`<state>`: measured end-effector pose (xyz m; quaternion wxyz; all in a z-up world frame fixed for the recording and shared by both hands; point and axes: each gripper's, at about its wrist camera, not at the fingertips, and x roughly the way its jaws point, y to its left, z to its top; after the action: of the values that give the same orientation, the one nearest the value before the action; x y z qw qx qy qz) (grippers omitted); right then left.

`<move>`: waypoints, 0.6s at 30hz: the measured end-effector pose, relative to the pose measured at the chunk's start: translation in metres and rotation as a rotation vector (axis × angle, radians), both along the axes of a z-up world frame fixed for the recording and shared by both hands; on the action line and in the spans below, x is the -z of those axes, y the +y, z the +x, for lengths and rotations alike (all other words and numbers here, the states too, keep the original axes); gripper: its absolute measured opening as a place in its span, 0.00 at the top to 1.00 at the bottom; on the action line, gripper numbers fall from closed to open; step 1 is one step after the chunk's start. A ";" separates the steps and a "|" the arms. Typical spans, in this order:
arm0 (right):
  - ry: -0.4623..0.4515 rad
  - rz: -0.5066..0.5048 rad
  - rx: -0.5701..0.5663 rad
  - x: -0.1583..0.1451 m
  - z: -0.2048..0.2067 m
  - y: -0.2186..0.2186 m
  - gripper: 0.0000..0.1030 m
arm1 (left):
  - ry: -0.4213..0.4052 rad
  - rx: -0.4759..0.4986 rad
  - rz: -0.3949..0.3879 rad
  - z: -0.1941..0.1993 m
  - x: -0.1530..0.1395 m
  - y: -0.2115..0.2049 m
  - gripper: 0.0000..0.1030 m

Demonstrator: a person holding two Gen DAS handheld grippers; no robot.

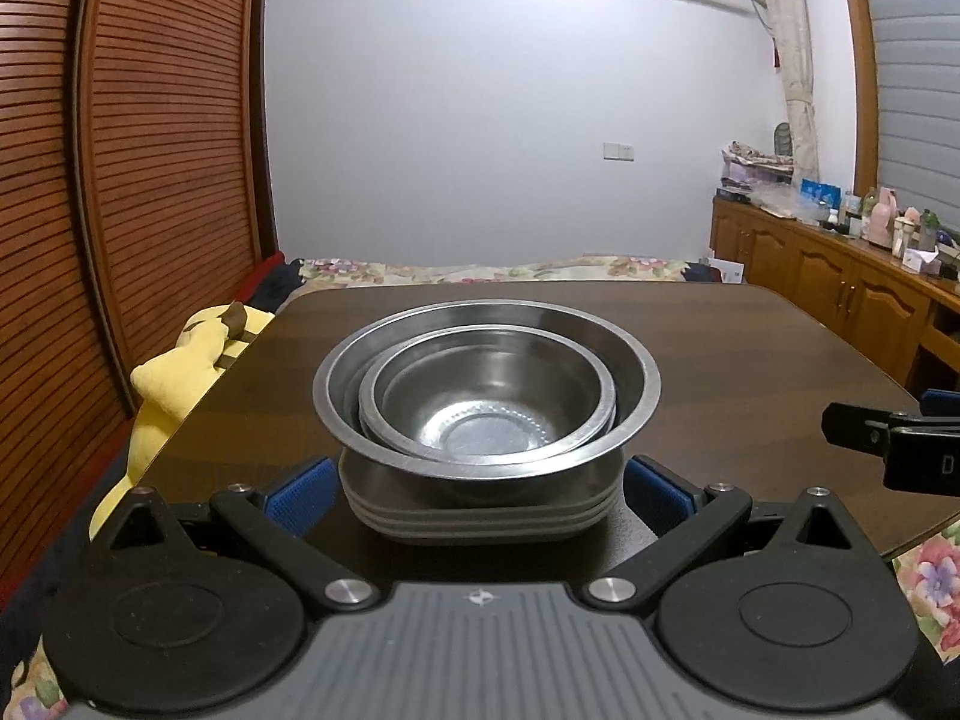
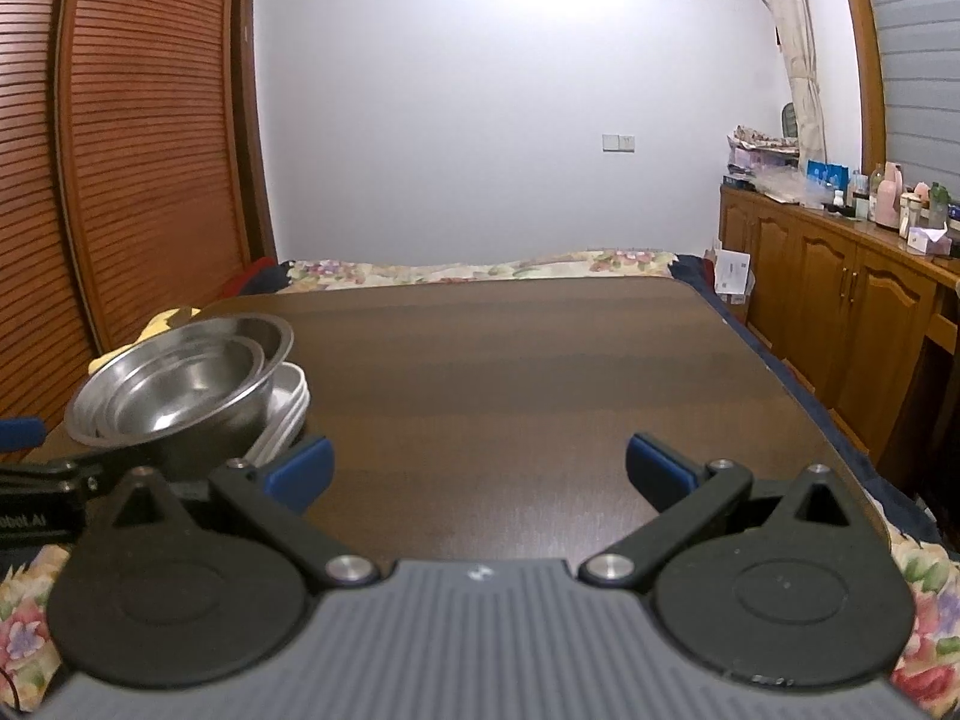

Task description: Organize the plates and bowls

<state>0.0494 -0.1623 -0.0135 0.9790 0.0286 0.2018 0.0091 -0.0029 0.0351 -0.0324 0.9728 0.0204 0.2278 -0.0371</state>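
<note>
A stack of steel bowls (image 1: pixel 486 384), smaller ones nested inside a large one, sits on a stack of grey plates (image 1: pixel 480 516) on the dark wooden table (image 1: pixel 750 360). My left gripper (image 1: pixel 479 489) is open, its blue pads on either side of the plate stack, near it but apart. In the right wrist view the bowls (image 2: pixel 180 378) and plates (image 2: pixel 288 414) stand at the left. My right gripper (image 2: pixel 479 468) is open and empty over the table's near part (image 2: pixel 510 372). The right gripper's black body shows at the right edge of the left wrist view.
A yellow plush toy (image 1: pixel 180 372) lies off the table's left edge by the slatted wooden doors. A floral bedspread lies beyond the far edge. A wooden cabinet (image 2: pixel 840 312) with bottles and boxes on top stands at the right.
</note>
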 end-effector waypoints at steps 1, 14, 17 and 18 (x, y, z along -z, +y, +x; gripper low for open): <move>0.002 0.001 0.000 0.000 0.000 -0.001 0.00 | -0.001 0.000 0.000 -0.001 0.000 0.000 0.00; -0.005 0.001 0.003 0.000 -0.001 -0.003 0.00 | -0.003 -0.004 -0.004 0.000 -0.001 0.001 0.00; -0.005 0.002 0.004 -0.001 -0.001 -0.003 0.00 | -0.003 -0.004 -0.004 0.000 -0.001 0.001 0.00; -0.006 0.002 0.004 -0.001 -0.002 -0.003 0.00 | -0.002 -0.004 -0.004 0.000 -0.001 0.001 0.00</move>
<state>0.0478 -0.1657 -0.0125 0.9795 0.0299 0.1989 0.0076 -0.0027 0.0361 -0.0316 0.9732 0.0182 0.2266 -0.0357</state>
